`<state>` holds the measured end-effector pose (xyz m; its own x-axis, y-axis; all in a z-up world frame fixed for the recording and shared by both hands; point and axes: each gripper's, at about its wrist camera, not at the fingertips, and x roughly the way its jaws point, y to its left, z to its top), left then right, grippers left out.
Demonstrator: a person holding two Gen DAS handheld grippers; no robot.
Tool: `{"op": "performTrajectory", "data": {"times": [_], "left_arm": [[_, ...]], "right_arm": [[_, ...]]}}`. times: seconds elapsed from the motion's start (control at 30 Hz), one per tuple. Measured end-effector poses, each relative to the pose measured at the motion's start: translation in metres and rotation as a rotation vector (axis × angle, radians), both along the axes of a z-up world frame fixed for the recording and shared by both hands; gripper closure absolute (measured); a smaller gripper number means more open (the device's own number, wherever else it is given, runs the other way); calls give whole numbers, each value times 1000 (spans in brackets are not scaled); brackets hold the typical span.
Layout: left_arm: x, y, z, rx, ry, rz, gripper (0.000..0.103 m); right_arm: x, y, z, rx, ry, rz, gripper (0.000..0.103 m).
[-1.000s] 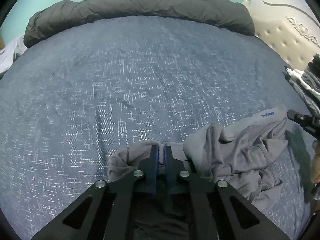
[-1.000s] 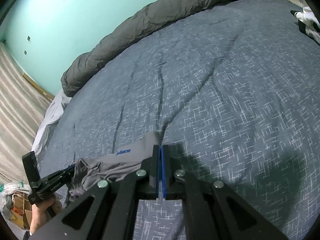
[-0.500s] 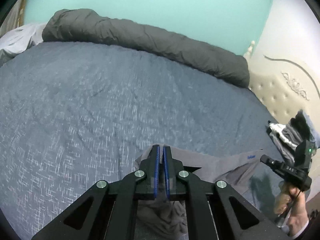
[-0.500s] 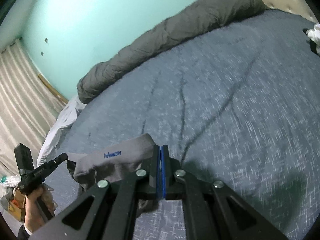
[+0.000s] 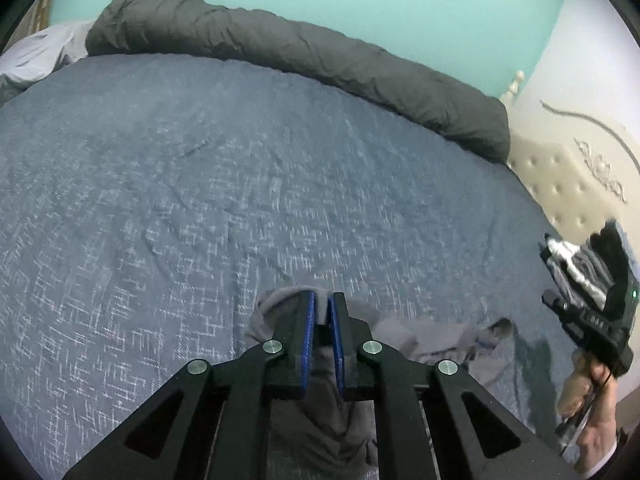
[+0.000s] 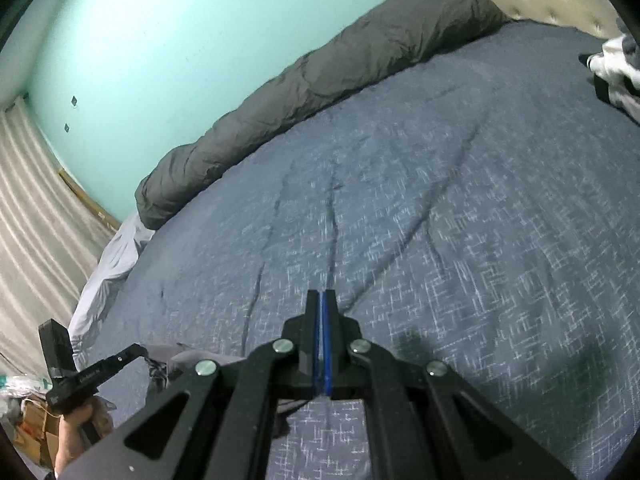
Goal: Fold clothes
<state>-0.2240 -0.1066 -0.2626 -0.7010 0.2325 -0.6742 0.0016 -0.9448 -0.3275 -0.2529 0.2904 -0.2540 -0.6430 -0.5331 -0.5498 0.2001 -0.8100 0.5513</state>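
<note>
Since a second ago our left tongs [image 5: 322,302] have lifted and rolled, and their jaws have just been opening a little, grey cloth between the blue pads. The blue patterned bed [image 5: 200,200] fills both views, with a dark grey rolled duvet [image 5: 304,60] along its far edge under the teal wall [image 6: 180,20]. The grey garment [image 5: 432,340] lies crumpled at the near edge of the bed, one fold pinched in our left tongs. Our right tongs [image 6: 322,300] are pressed together; whether they pinch cloth we cannot tell.
</note>
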Motion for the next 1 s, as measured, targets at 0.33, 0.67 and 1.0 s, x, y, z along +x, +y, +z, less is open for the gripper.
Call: {"op": "performTrajectory", "data": {"times": [0.33, 0.67, 1.0], "left_arm": [[7, -16, -4, 41, -11, 80, 64], [8, 10, -11, 54, -68, -76, 64], [5, 21, -32, -81, -152, -101, 64]], "right_arm": [[-11, -23, -29, -15, -166, 83, 93], [-3, -51, -31, 37, -168, 160, 67], [2, -47, -34, 95, -158, 127, 99]]}}
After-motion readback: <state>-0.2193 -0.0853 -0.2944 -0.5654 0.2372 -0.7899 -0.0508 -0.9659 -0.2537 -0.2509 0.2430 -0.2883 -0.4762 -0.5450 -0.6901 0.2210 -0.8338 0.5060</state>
